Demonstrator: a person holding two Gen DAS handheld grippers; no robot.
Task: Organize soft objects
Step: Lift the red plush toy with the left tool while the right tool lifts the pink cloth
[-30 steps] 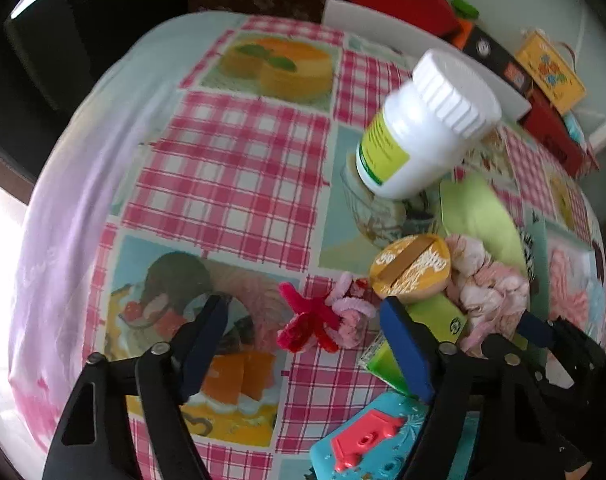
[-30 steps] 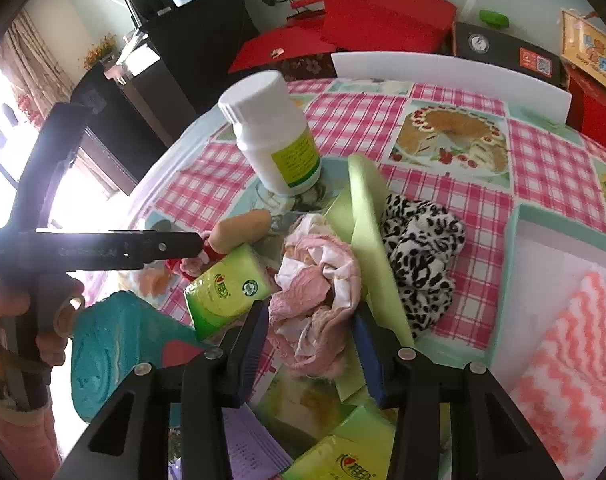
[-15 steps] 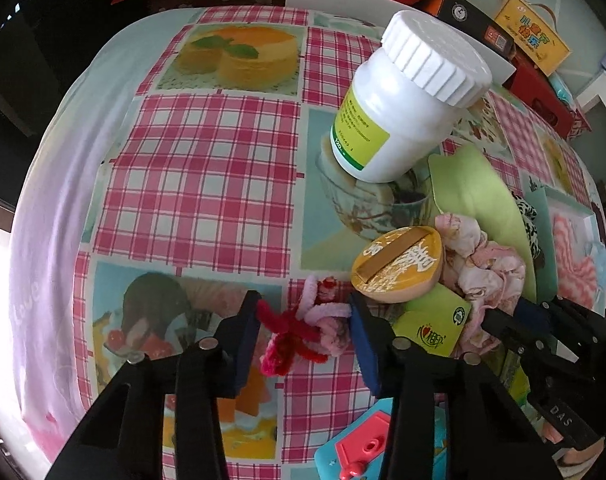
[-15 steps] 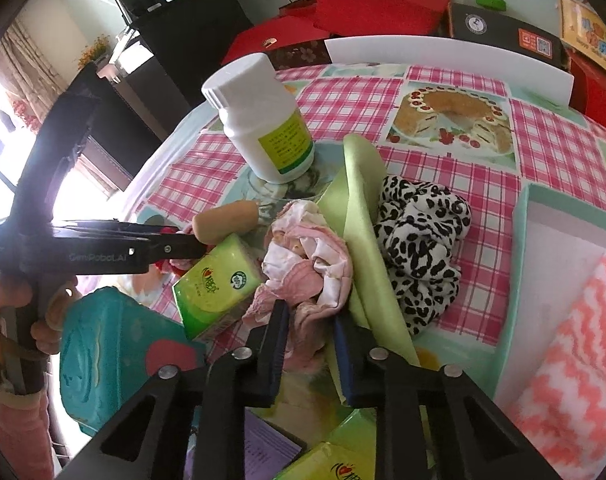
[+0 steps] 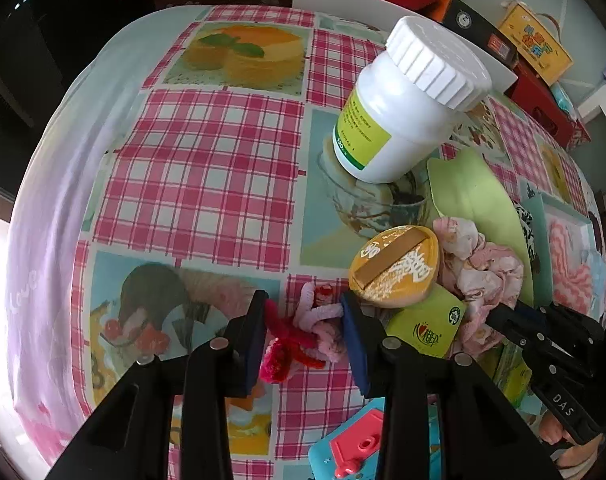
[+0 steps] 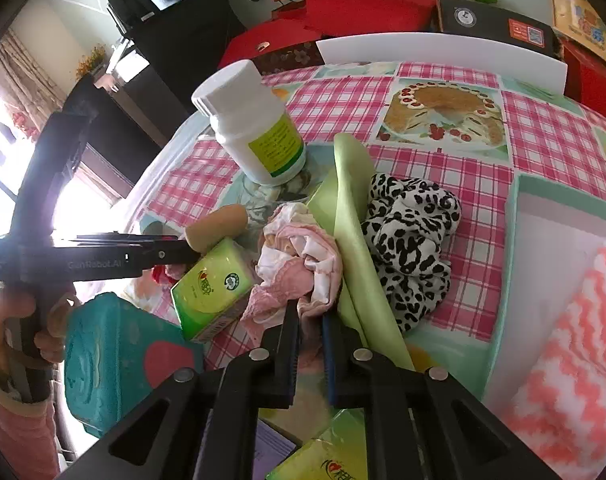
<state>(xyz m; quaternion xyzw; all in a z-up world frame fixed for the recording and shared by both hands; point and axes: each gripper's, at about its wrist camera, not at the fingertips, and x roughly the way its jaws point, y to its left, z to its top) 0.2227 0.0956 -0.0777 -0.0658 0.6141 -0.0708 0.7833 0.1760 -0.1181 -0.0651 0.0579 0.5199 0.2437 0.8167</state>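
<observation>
Desk: covered in a pink check cloth with cake prints, its near right part crowded with a mixed pile.
Tray: pale green, at the right edge of the desk in the right wrist view; a pink-and-white zigzag cloth lies in it, so it looks like the place for soft things.
Hard items: a white pill bottle stands on a printed bowl, with a yellow wooden disc and a green tissue pack just beside the soft pieces.
Leopard scrunchie: on the cloth between a green sheet and the tray, untouched.
Pink scrunchie: lies against the green sheet; the right tool has just been closing and is now clamped on its near edge.
Pipe-cleaner tangle: red and pink, on the desk; the left tool has just been closing, and both pads now press its sides.
Change: a second ago both tools stood wide around their pieces; now each grips one.
Meaning: both grasps look made, so lifting toward the tray seems next; nothing moved yet.
</observation>
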